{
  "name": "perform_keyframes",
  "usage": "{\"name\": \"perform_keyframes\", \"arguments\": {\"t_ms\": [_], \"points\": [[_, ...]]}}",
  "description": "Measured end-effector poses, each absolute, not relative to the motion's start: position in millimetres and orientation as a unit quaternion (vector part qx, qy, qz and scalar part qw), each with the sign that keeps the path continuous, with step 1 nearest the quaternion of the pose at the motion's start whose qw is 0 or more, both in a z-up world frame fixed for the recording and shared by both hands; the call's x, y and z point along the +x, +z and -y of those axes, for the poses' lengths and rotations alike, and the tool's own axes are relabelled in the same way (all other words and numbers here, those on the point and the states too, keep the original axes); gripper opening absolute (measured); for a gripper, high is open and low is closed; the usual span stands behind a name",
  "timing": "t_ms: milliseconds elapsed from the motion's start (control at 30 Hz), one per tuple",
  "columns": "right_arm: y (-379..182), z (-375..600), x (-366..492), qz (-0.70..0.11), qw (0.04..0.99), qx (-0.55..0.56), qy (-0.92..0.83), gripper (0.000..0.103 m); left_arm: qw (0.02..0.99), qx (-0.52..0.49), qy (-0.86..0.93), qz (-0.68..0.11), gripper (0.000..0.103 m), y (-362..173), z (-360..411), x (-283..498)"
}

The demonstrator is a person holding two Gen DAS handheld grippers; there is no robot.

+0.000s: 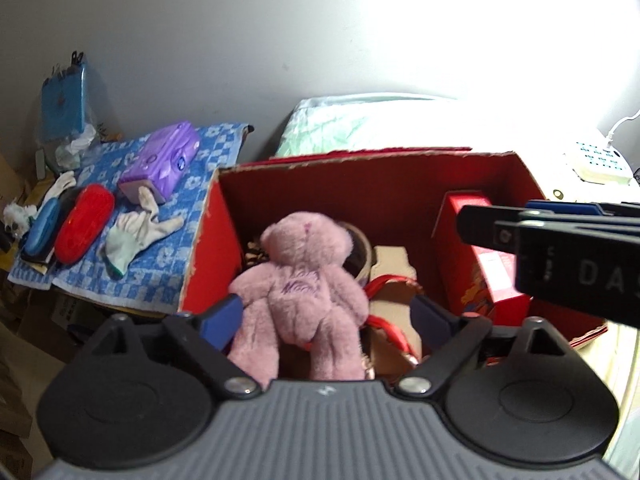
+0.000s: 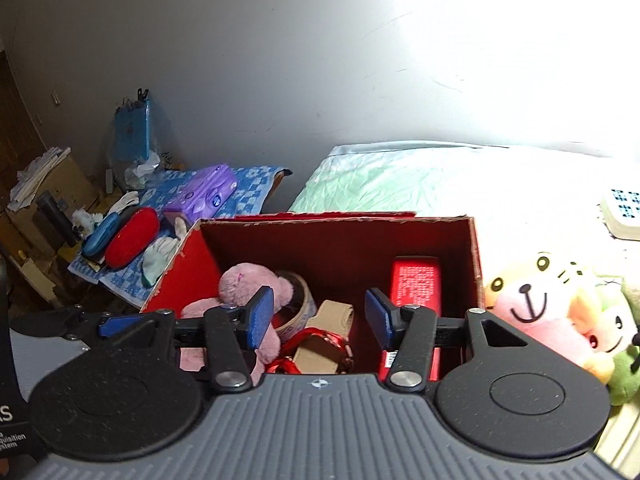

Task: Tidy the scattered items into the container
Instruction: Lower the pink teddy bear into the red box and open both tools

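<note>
Resting in red cardboard box (image 1: 400, 184), frame centre — pink teddy (image 1: 301, 280) between spread left gripper (image 1: 326, 314) pads, contact unclear; right gripper (image 2: 320, 316) apart, empty.

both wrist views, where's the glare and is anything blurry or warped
Left wrist view: the upper right is blown out white, washing out the bedding beyond the red box; the pink bear looks soft, and the right gripper crosses in dark. Right wrist view: the same glare at upper right; fisheye bends the edges, and the left gripper sits in shadow.
</note>
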State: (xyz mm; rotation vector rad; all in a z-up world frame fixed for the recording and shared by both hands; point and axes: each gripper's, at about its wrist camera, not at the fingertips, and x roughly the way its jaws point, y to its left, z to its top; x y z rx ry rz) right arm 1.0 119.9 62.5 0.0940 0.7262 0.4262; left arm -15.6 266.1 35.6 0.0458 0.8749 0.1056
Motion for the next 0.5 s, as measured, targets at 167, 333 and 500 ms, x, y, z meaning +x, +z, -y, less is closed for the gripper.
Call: {"name": "perform_keyframes", "arguments": {"t_ms": [167,333,500], "points": [[69,-88,-5,-0.341,0.923,0.057,0.17,0.057,0.907,0.022,0.035,-0.42,0.099,42,-246,-13],[69,-55,-10,-0.334,0.929,0.067,0.144,0.06,0.908,0.031,0.023,-0.416,0.1,46,-219,-13],[68,-27,-14,-0.335,0.931,0.073,0.126,0.06,0.91,0.035,0.009,-0.412,0.1,51,-190,-12]]}}
